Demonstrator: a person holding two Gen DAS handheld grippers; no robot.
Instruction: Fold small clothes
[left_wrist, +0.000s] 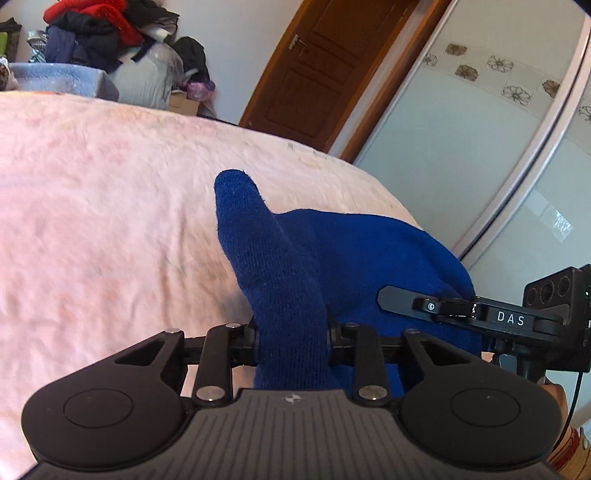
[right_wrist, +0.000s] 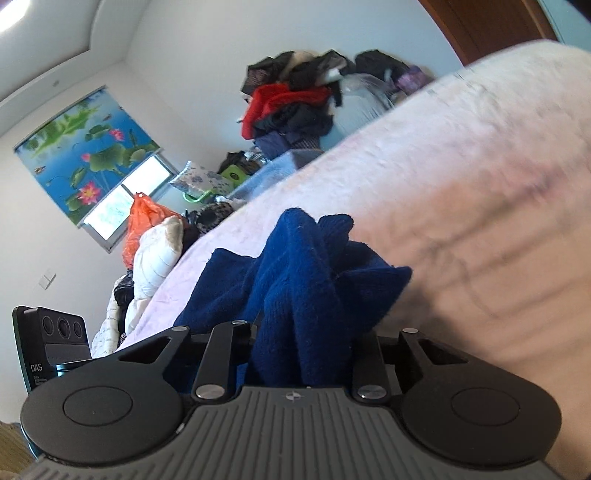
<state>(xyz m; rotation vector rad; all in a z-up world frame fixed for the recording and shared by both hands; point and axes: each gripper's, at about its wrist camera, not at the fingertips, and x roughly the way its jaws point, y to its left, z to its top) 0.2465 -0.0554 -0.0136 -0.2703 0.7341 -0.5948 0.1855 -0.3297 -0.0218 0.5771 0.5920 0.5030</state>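
A dark blue knitted garment (left_wrist: 354, 251) lies at the edge of a bed covered by a pink fleece blanket (left_wrist: 110, 206). My left gripper (left_wrist: 291, 332) is shut on a raised fold of the blue garment, which stands up between the jaws. The right gripper shows at the right of the left wrist view (left_wrist: 480, 310), beside the same cloth. In the right wrist view my right gripper (right_wrist: 303, 339) is shut on a bunched part of the blue garment (right_wrist: 306, 266), lifted off the blanket (right_wrist: 461, 192). The fingertips of both are hidden by the cloth.
A heap of red and dark clothes (left_wrist: 92, 33) is piled beyond the bed's far side, also in the right wrist view (right_wrist: 291, 107). A brown door (left_wrist: 314, 70) and a sliding wardrobe (left_wrist: 480, 147) stand to the right. A window with a lotus blind (right_wrist: 92, 155) is far left.
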